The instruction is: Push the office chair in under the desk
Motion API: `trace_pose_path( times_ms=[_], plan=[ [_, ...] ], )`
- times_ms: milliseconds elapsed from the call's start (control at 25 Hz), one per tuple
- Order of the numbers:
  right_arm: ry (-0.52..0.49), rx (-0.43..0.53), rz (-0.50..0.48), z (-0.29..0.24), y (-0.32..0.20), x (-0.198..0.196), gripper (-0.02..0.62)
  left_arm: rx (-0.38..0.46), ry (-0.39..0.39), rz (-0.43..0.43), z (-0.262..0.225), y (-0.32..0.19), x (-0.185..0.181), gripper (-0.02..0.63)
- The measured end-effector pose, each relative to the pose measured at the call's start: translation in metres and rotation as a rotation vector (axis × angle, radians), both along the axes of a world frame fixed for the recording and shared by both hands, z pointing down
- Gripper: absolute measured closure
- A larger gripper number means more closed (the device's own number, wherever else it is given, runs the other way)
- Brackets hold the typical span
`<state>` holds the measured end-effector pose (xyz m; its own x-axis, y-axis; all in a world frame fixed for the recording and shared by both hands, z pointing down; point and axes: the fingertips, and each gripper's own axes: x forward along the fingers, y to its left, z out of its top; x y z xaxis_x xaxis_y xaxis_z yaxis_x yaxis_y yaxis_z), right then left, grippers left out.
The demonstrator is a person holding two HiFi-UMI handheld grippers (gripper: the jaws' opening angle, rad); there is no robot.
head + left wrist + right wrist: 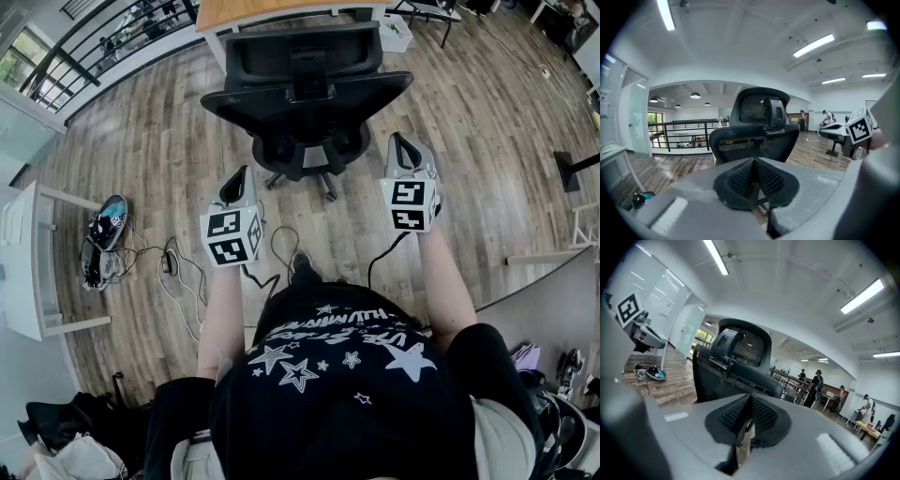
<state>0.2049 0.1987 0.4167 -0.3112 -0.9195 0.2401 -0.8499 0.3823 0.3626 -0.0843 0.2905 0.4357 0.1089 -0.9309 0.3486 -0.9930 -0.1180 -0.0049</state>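
Observation:
A black mesh-backed office chair (307, 94) stands on the wood floor with its back toward me, in front of a wooden-topped desk (281, 11) at the top of the head view. My left gripper (234, 184) is shut and empty, held just short of the chair's left rear. My right gripper (403, 150) is also shut and empty, near the chair's right rear. The chair's backrest and headrest (761, 110) fill the left gripper view; the backrest (733, 366) also shows in the right gripper view. Neither gripper touches the chair.
A white table (28, 262) stands at the left, with cables and gear (103, 244) on the floor beside it. A black railing (103, 37) runs at the upper left. Other people (816, 385) stand far off by desks.

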Motion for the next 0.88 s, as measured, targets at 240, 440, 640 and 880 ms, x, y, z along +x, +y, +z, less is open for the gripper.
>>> trace_pose_path(
  times_ms=[240,440,640,880],
  plan=[
    [-0.001,0.002,-0.003,-0.001,0.001,0.001,0.594,-0.005,0.006,0.001,0.000,0.000,0.002,0.604],
    [-0.051,-0.016,-0.016,-0.001,0.003,0.001,0.594,-0.008,-0.001,-0.005,-0.001,0.006,0.004,0.604],
    [-0.100,-0.016,-0.011,0.005,0.002,0.000,0.594,-0.015,-0.007,-0.031,0.004,0.011,-0.003,0.604],
    [-0.023,0.032,0.006,0.008,-0.016,-0.004,0.592,0.035,-0.119,-0.038,-0.002,-0.015,-0.020,0.604]
  ],
)
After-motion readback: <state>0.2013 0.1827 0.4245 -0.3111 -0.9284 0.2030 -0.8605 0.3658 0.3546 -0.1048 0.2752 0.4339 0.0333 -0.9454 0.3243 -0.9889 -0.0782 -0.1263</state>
